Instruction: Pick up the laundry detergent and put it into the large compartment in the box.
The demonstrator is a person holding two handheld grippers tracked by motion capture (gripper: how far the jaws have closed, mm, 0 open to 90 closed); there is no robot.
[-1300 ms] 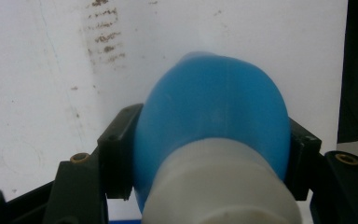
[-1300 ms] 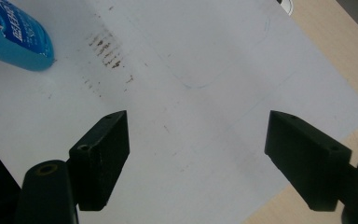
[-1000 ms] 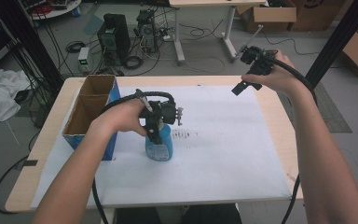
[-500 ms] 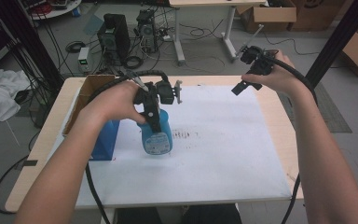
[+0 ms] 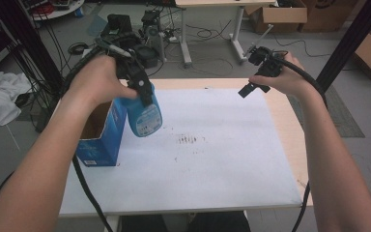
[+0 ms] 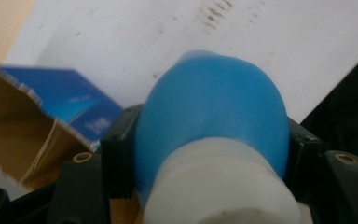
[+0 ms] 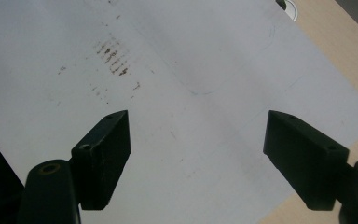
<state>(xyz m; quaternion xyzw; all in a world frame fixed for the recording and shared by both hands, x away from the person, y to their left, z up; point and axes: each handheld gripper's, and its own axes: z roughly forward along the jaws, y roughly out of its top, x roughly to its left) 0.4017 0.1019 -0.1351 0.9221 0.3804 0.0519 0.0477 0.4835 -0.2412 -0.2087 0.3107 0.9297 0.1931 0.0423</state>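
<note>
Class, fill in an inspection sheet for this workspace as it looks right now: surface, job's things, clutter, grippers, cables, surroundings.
Surface: wooden table under a white sheet with dark smudges.
Job's things: blue bottle, white cap toward the left gripper's camera, held off the sheet; open blue box at the sheet's left edge.
Clutter: nothing seen.
Grippers: left gripper shut on the bottle's shoulder; right gripper open, holding nothing, above the sheet.
Cables: one black cable trails from the left gripper, another from the right; more lie on the floor.
Surroundings: cardboard boxes, a second table, white cloth on the floor.
</note>
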